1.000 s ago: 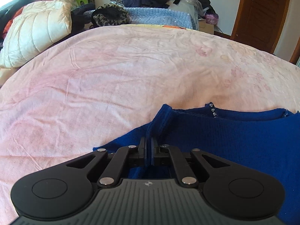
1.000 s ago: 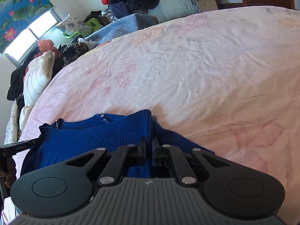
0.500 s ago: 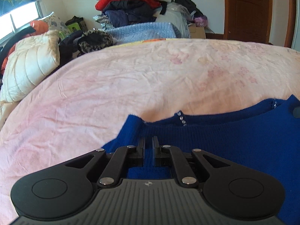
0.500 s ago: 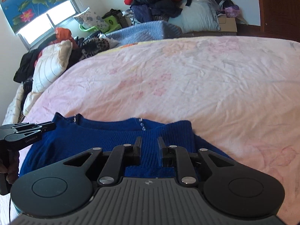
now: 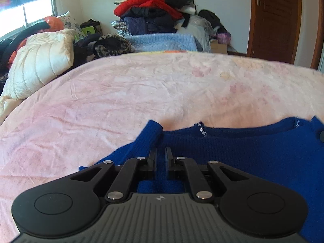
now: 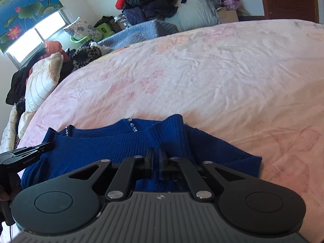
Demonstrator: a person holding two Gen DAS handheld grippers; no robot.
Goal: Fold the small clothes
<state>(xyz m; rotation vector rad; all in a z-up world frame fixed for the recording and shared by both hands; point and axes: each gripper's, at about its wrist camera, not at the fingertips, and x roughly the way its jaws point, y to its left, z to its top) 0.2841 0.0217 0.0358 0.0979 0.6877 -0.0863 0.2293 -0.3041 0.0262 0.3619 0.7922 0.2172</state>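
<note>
A small blue knit sweater (image 5: 243, 154) lies flat on the pink bedsheet (image 5: 141, 93), neckline with small beads facing away. Its left sleeve cuff (image 5: 150, 131) is folded in over the body. My left gripper (image 5: 161, 154) hovers over that sleeve, its jaws slightly apart with nothing between them. In the right wrist view the sweater (image 6: 97, 149) has its right sleeve cuff (image 6: 174, 125) folded in too. My right gripper (image 6: 155, 155) sits over it, jaws slightly apart and empty. The left gripper (image 6: 30, 154) shows at the left edge there.
A cream quilted pillow (image 5: 40, 64) lies at the bed's left. A heap of clothes (image 5: 154, 14) and a light blue blanket (image 5: 162, 42) stand beyond the far edge. A brown door (image 5: 277, 18) is at the back right.
Both grippers were shut on the sleeves a second ago and have since opened and let them go. The sleeves now lie folded over the sweater's body. Both grippers have drawn back slightly.
</note>
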